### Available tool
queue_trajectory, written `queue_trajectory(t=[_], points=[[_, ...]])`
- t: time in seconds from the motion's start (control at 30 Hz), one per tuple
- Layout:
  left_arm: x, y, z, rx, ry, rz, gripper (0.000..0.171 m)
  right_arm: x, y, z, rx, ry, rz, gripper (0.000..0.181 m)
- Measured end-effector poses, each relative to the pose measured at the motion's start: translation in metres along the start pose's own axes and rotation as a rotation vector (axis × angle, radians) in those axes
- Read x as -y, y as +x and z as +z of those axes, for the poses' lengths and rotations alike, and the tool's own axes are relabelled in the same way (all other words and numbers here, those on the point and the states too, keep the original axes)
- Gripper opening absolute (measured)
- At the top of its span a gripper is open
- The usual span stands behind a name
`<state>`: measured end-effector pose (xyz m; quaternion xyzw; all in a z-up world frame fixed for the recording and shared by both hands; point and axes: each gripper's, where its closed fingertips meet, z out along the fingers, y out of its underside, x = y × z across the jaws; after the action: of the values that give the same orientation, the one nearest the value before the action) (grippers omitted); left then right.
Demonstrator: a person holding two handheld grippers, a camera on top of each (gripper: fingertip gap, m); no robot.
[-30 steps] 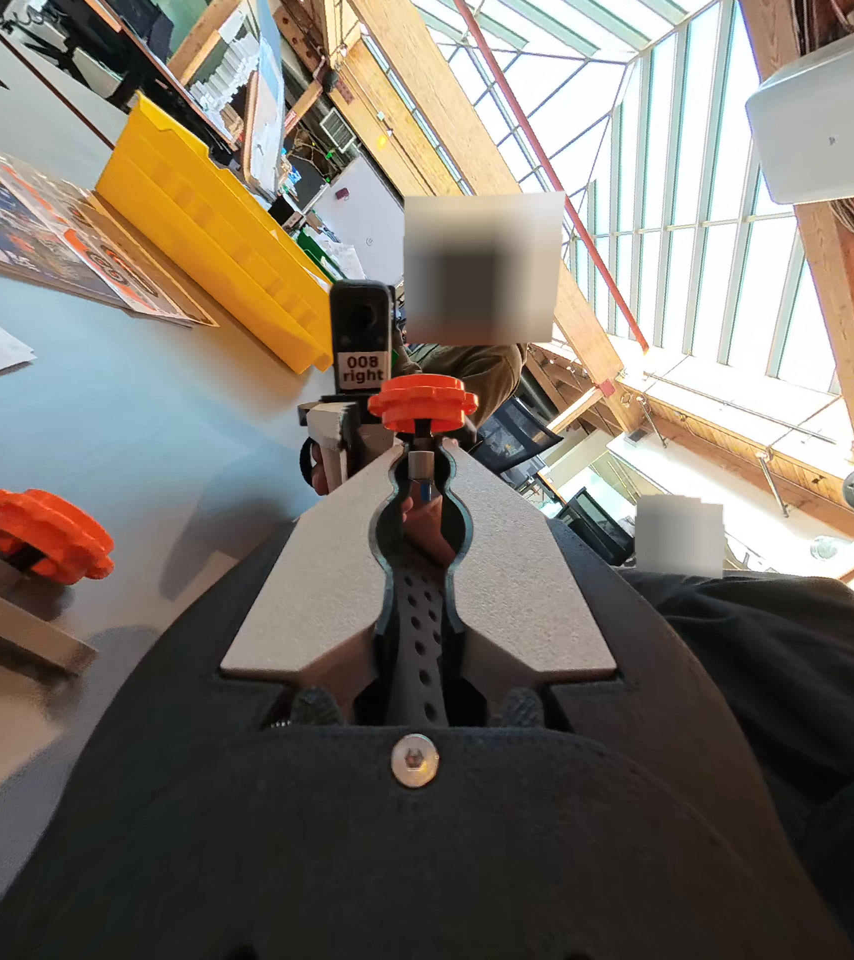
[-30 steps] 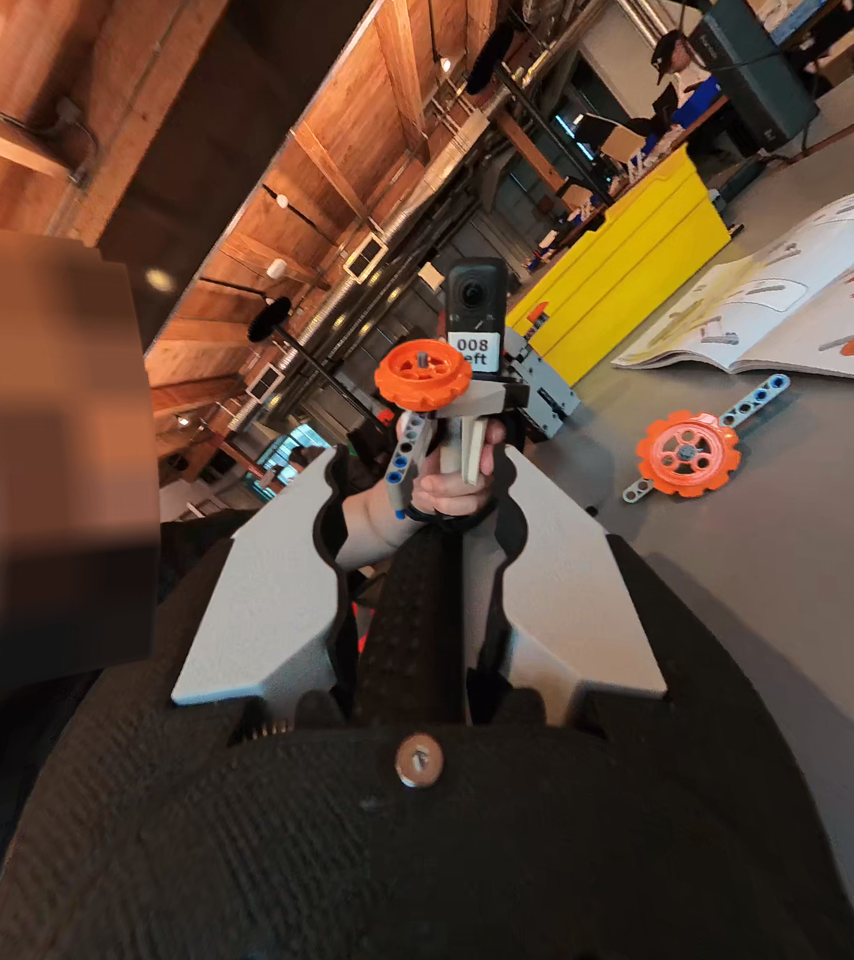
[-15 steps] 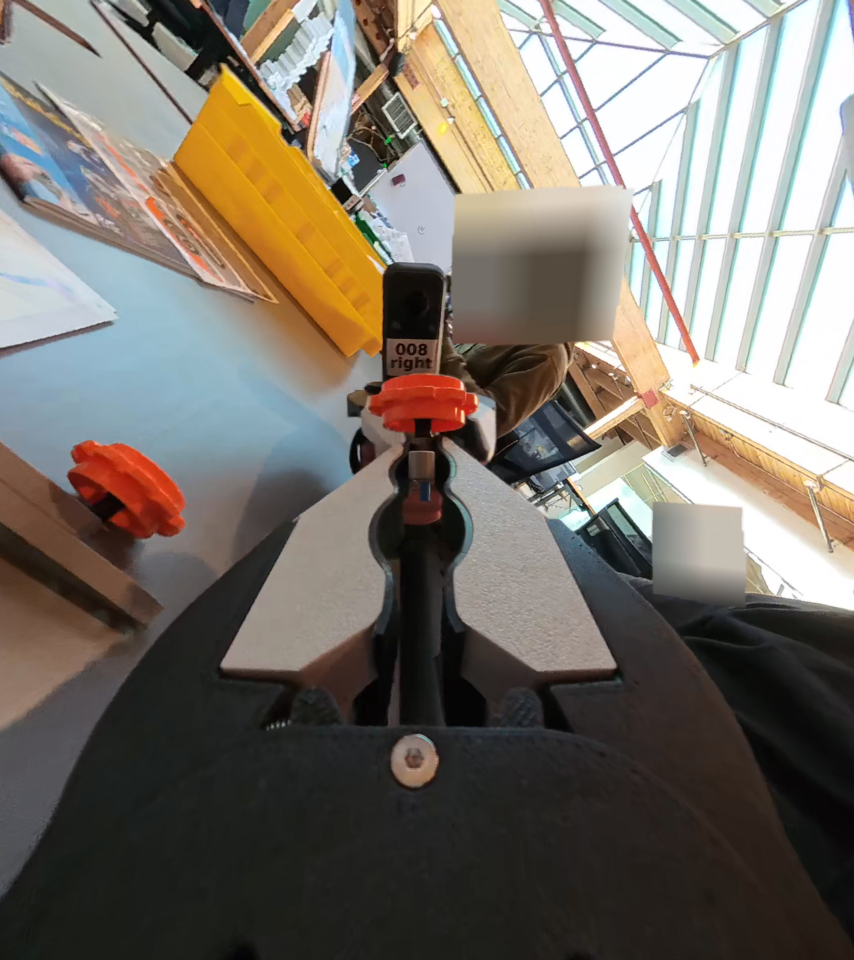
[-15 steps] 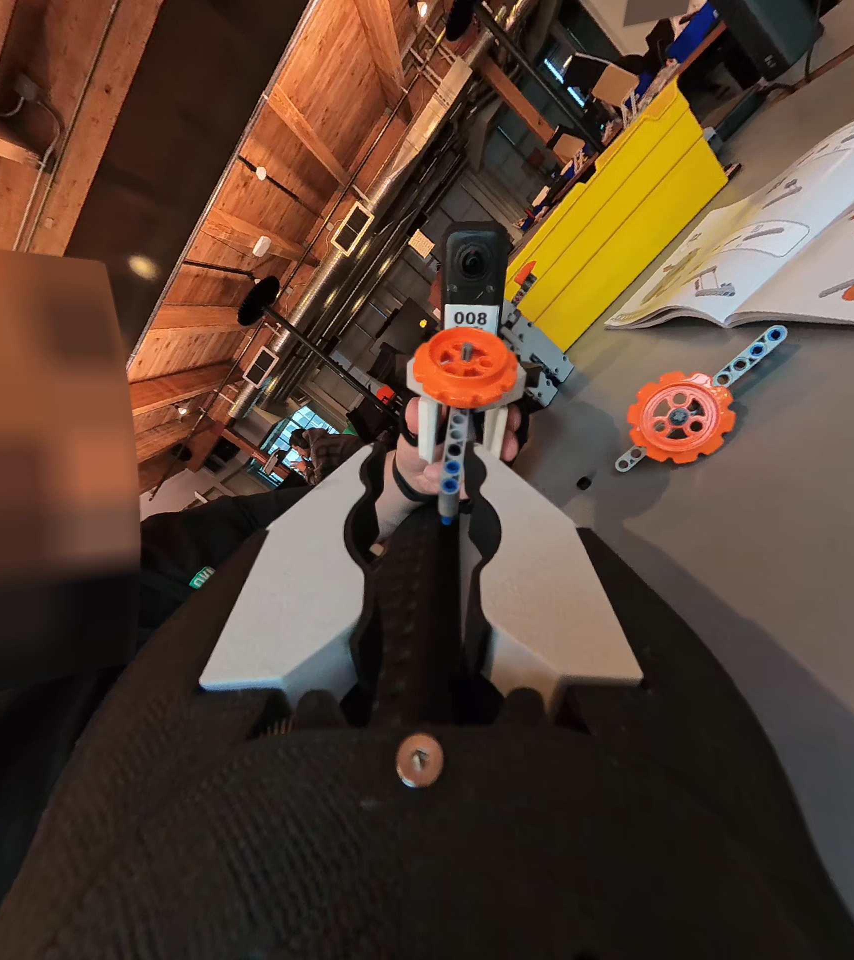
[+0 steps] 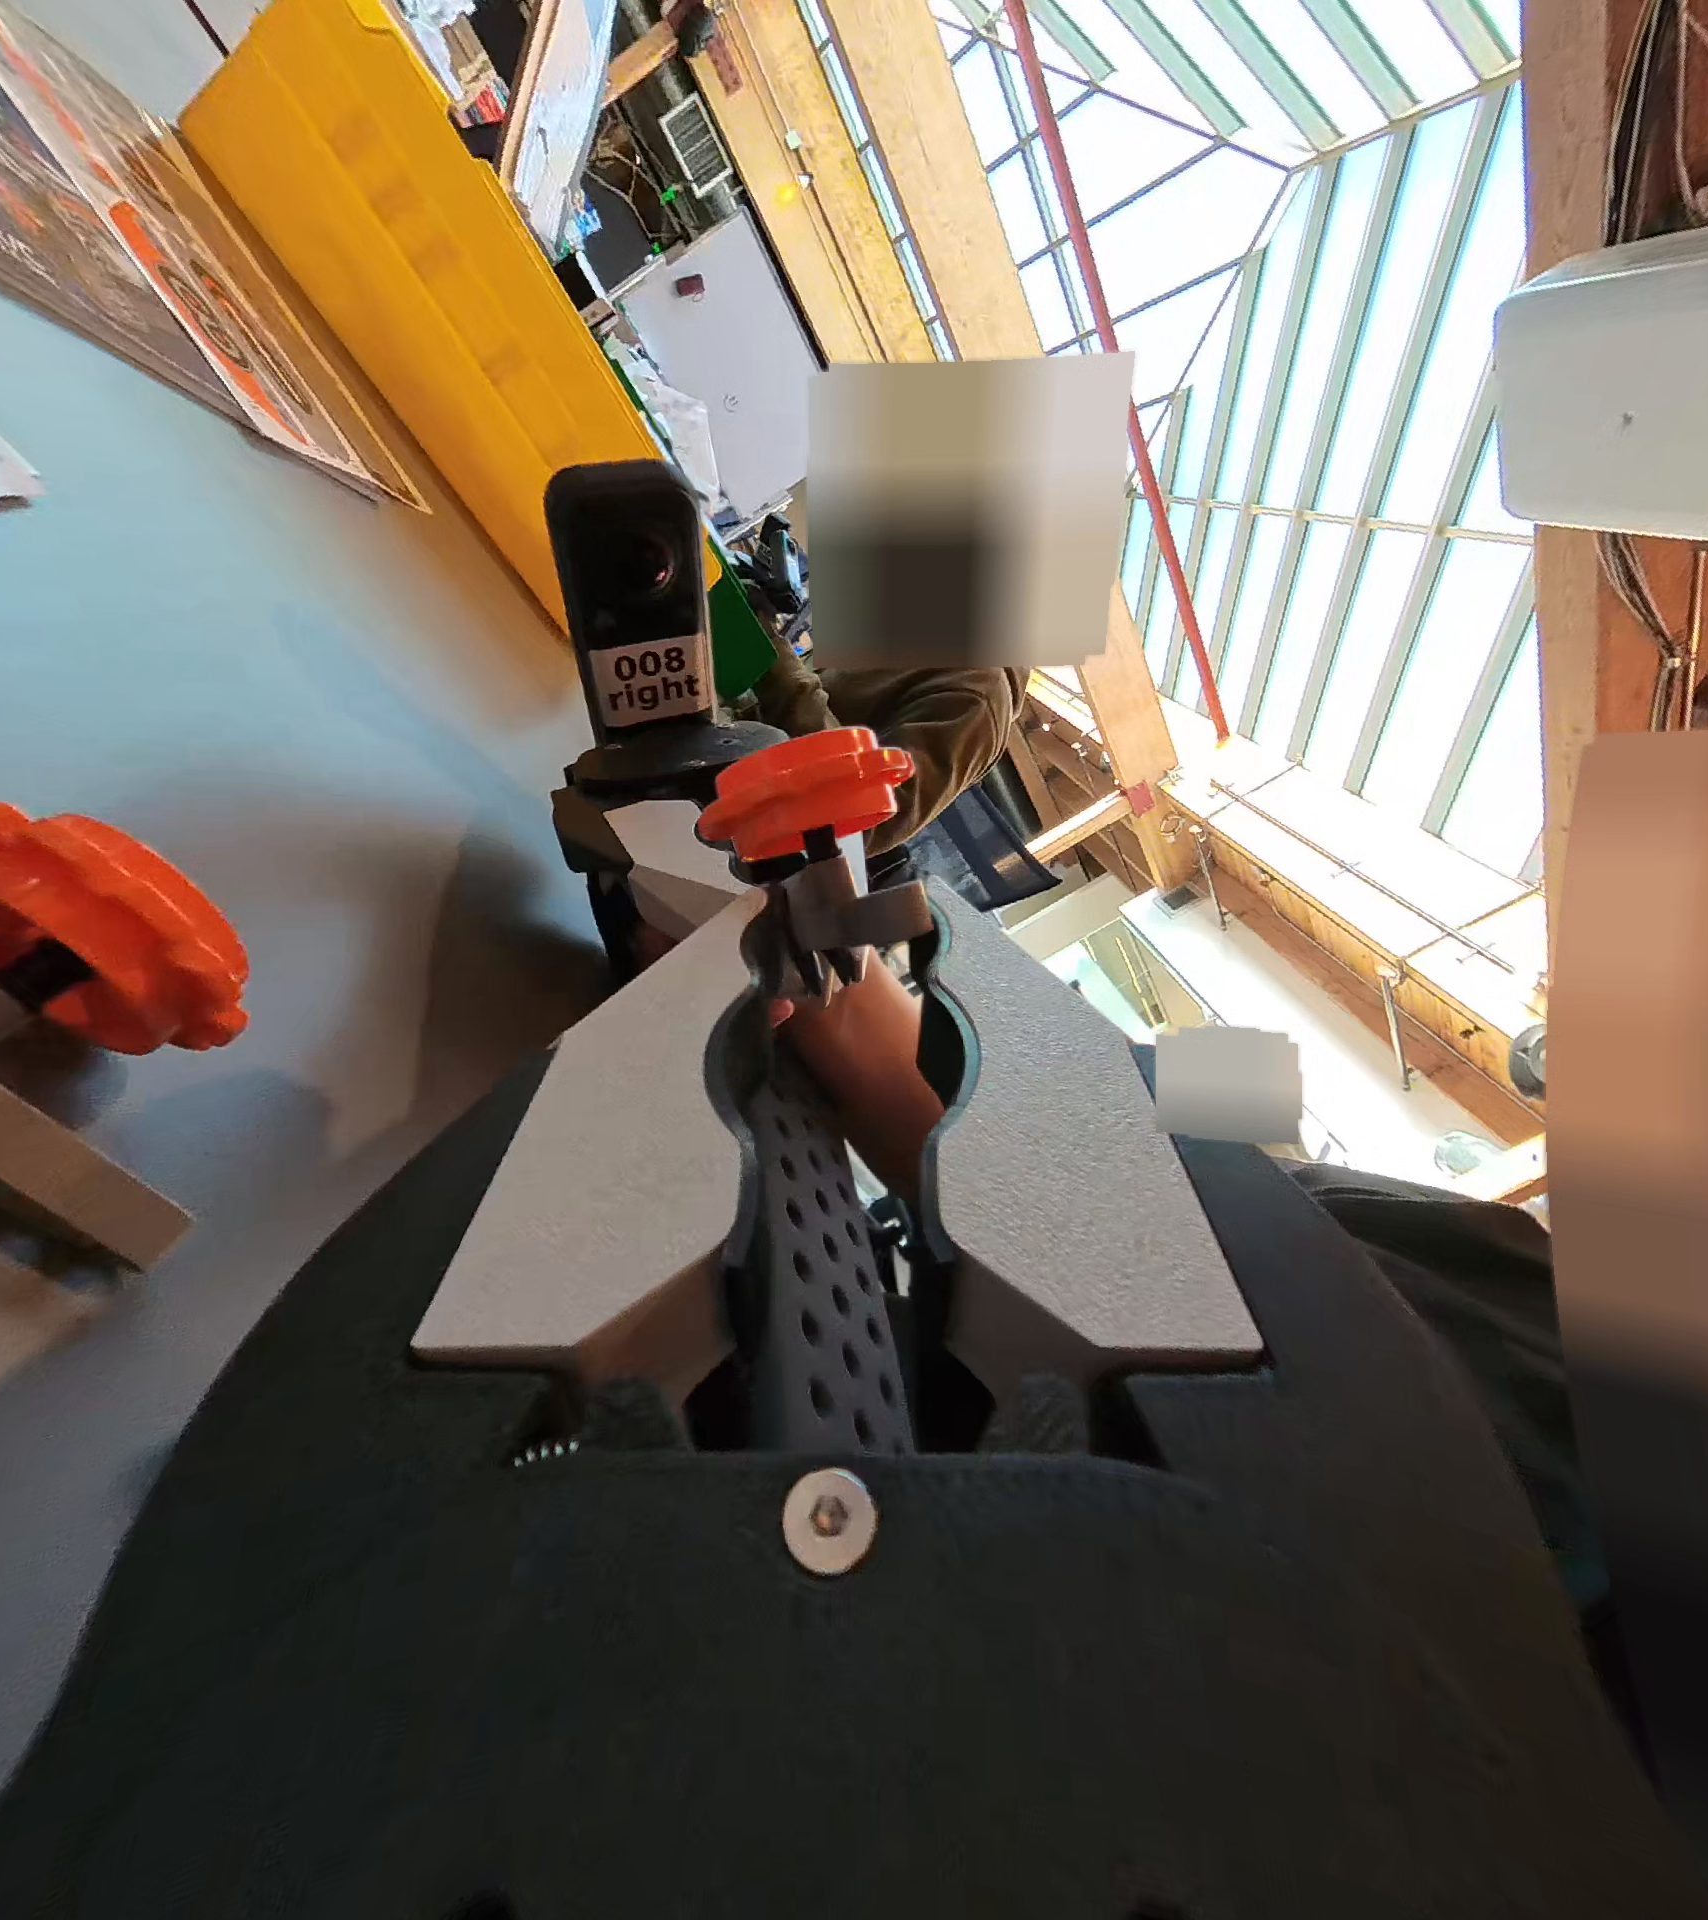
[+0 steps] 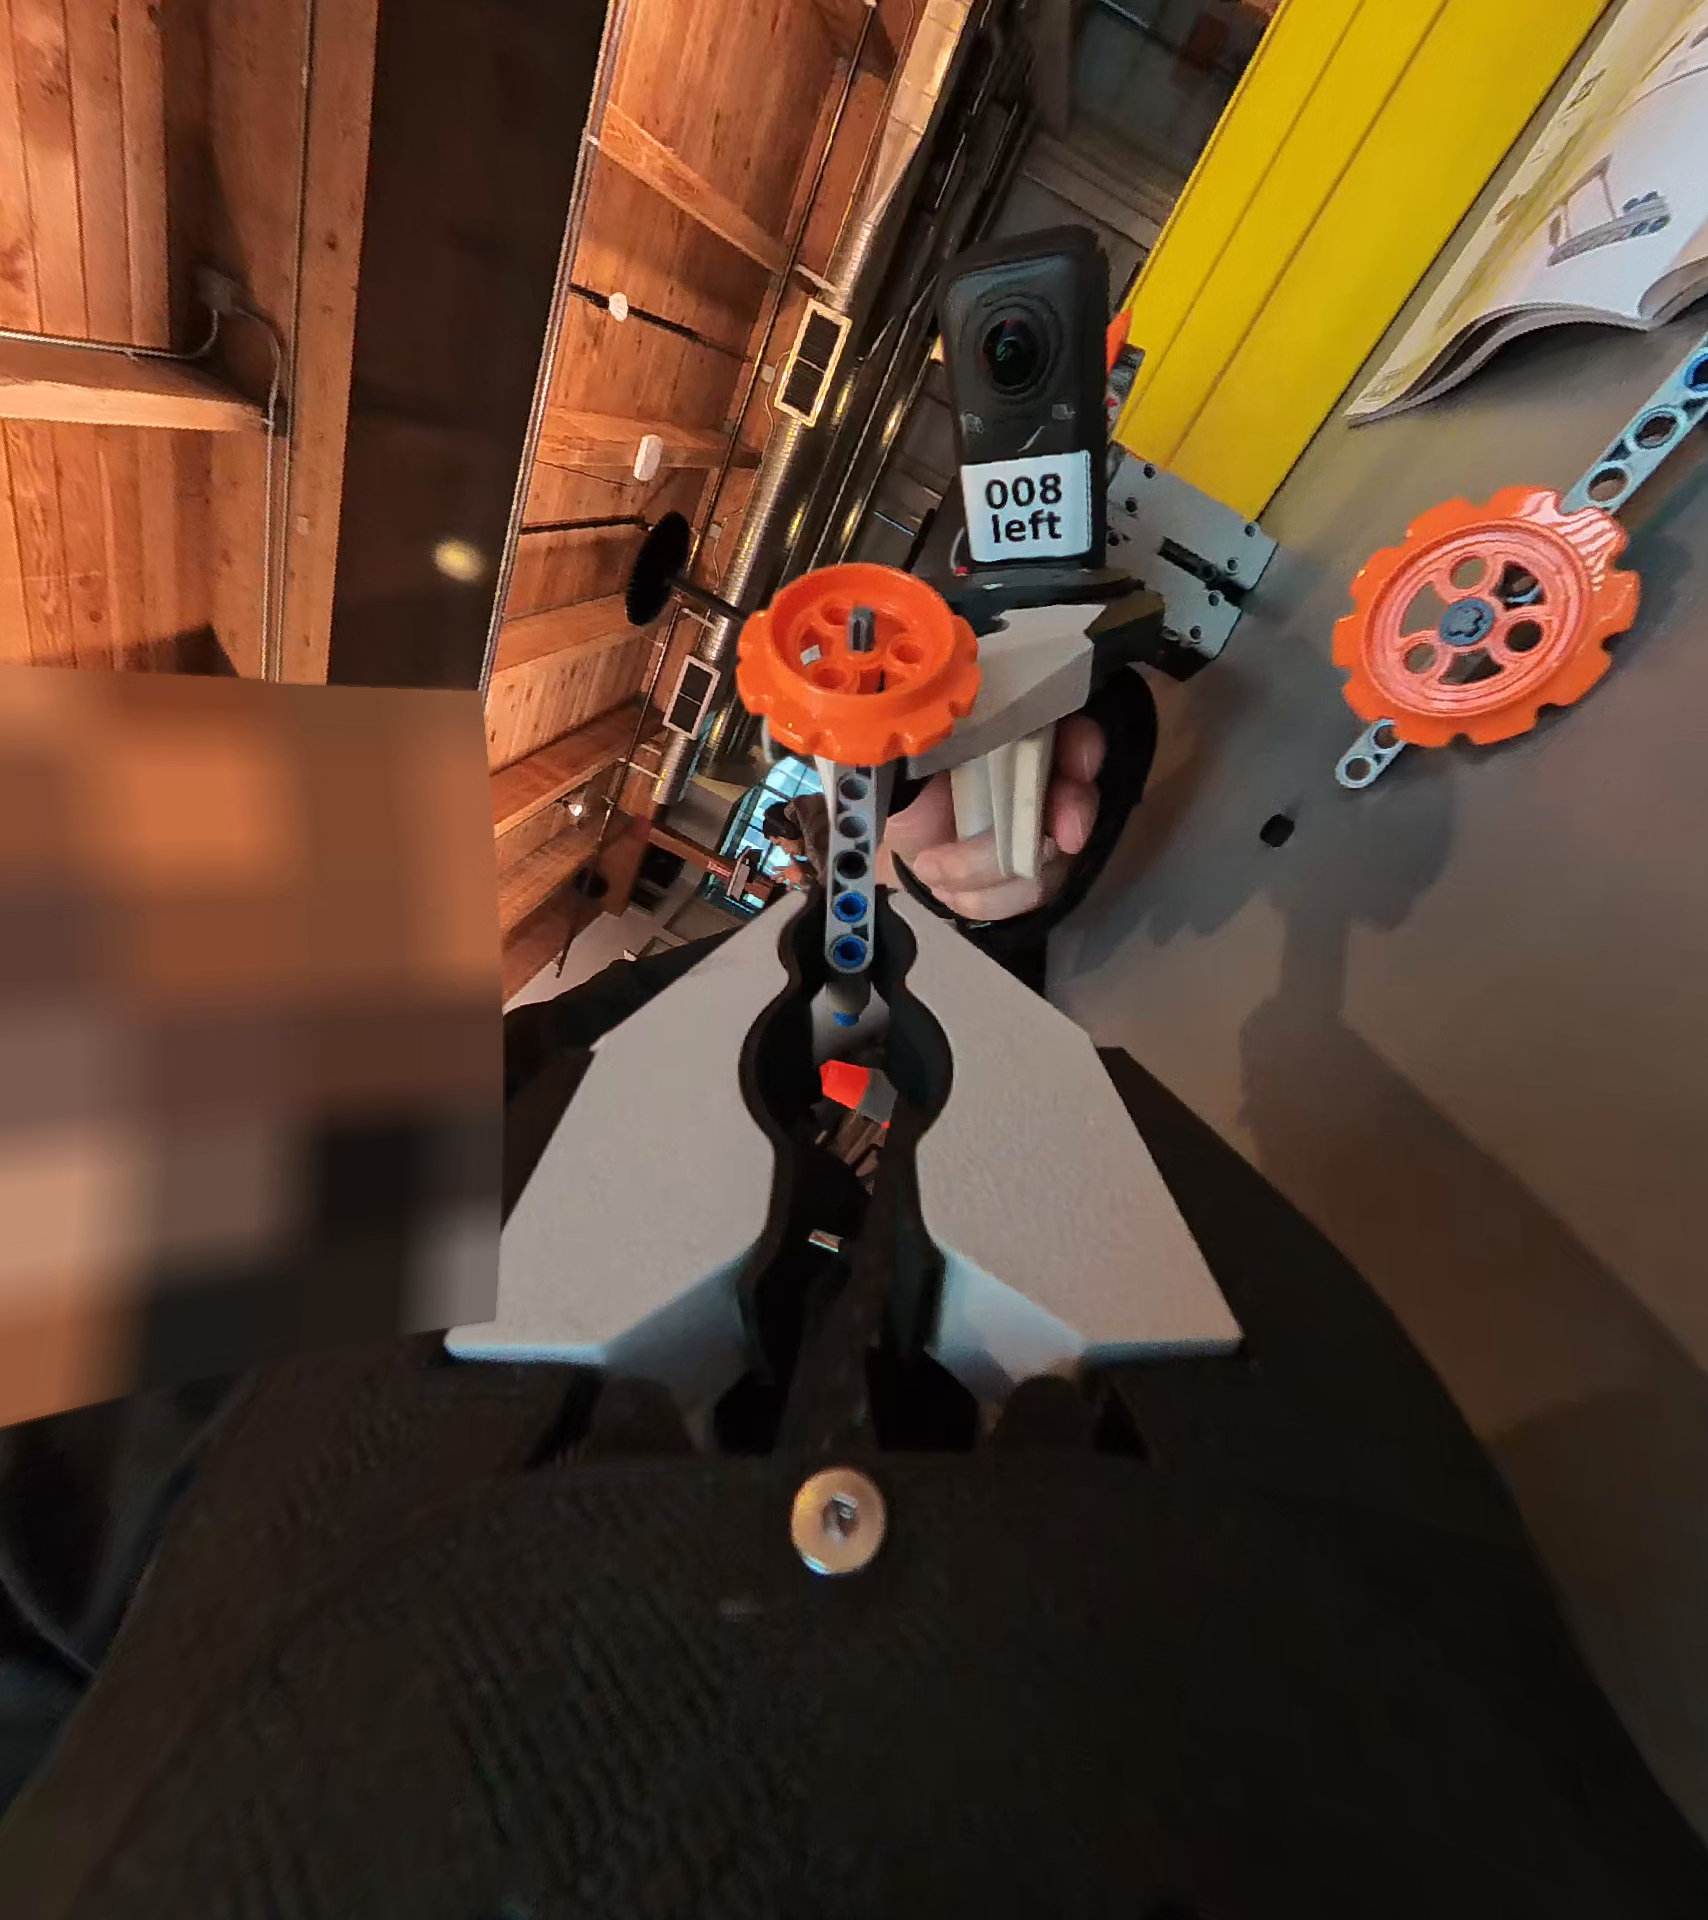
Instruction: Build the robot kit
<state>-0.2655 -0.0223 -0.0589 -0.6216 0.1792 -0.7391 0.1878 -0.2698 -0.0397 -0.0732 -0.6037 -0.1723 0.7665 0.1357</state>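
Observation:
An orange toothed wheel [image 5: 806,790] sits on an axle at the top of a grey beam with holes and blue pins [image 6: 850,852]. It is held in the air between the two grippers. My left gripper [image 5: 834,920] is shut on the beam just under the wheel. Its fingers [image 6: 1026,665] reach the wheel [image 6: 858,675] from the right in the right wrist view. My right gripper [image 6: 848,935] is shut on the beam's lower end. Its fingers [image 5: 673,852] show behind the wheel in the left wrist view.
A second orange wheel on a grey beam [image 6: 1484,613] lies on the grey table [image 6: 1556,1039] and also shows in the left wrist view [image 5: 86,925]. Near it are a small black pin [image 6: 1274,829], an open booklet [image 6: 1608,187], a yellow bin [image 6: 1349,208] and a grey block assembly [image 6: 1182,561]. The tips of both grippers are at nearly the same place.
My right gripper, open a second ago, has come up to the hanging beam and closed on its lower end. The left gripper has kept hold and turned the wheel assembly a little.

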Motion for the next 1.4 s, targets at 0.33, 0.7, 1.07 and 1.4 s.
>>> queue_trajectory(t=[0.33,0.7,1.07,1.4], points=[[0.007,-0.004,-0.005,0.065,0.018,0.081,0.028,0.007,0.011,-0.014,-0.189,0.000,-0.186,0.005],[0.028,-0.028,-0.027,0.635,-0.026,0.796,0.020,0.013,0.047,-0.062,-0.641,-0.122,-0.513,0.006],[0.020,-0.066,-0.041,0.846,-0.182,0.848,0.021,-0.009,0.070,-0.059,-0.716,-0.275,-0.429,0.006],[0.018,-0.085,-0.050,0.896,-0.252,0.840,0.022,-0.011,0.060,-0.052,-0.572,-0.208,-0.251,0.006]])
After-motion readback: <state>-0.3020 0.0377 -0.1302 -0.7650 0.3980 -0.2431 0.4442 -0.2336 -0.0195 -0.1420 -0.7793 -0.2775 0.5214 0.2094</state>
